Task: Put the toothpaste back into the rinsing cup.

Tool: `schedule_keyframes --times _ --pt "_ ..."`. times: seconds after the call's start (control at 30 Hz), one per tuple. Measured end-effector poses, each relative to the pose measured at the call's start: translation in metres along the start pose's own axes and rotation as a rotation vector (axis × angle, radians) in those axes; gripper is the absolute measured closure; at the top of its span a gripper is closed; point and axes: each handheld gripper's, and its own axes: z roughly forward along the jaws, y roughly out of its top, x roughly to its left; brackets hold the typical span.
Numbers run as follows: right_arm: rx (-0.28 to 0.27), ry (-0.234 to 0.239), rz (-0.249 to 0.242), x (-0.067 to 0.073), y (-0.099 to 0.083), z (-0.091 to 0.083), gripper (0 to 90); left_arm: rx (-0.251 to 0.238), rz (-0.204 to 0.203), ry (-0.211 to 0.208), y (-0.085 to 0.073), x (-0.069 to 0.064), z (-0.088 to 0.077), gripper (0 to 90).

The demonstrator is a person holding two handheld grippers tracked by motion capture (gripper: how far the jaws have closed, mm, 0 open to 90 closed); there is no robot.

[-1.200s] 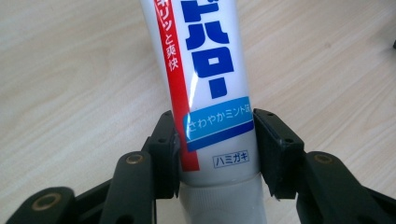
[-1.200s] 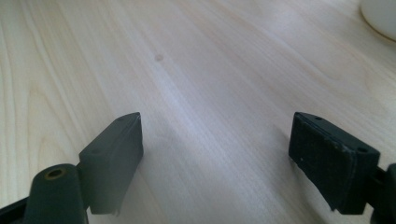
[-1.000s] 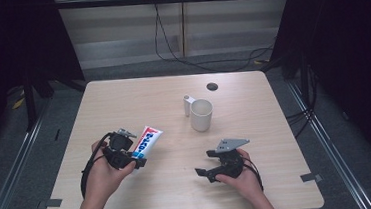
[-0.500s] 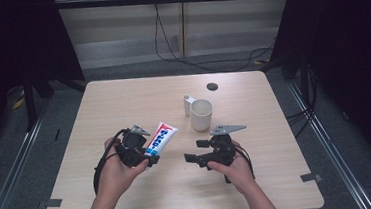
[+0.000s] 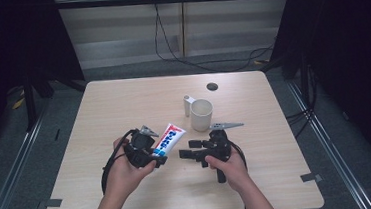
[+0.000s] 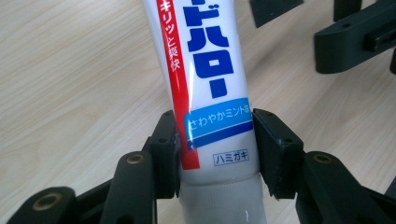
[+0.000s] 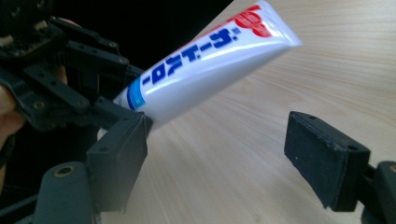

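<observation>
Two grippers are working at the near edge of your table (image 5: 99,116). Your left gripper (image 5: 153,156) is clamping a white toothpaste tube (image 5: 168,139) near its cap end, lifting it tilted above the wood. Your right gripper (image 5: 186,153) is pointing at the tube, jaws standing apart. Farther back, a cream mug (image 5: 201,115) is sitting just beside a small white item (image 5: 187,106); beyond, a dark disc (image 5: 212,86) is lying.

toothpaste tube (image 6: 210,93) crimp cut off by top edge; cap (image 6: 219,200) cropped below
</observation>
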Motion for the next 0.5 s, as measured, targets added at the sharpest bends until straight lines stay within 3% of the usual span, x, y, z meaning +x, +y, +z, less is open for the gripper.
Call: schedule_keyframes --times 0.07,0.37,0.5 --pt "0.012 -0.018 -0.015 0.001 0.001 0.002 21.3 0.0 0.004 0.001 0.001 -0.003 0.003 55.3" --pt "-0.013 -0.005 0.034 0.0 0.005 0.007 22.9 -0.014 0.028 -0.039 0.006 -0.015 0.011 55.3" --pt "-0.043 0.005 0.092 -0.003 0.007 0.005 29.0 -0.035 0.029 -0.051 0.008 -0.018 0.012 55.3"
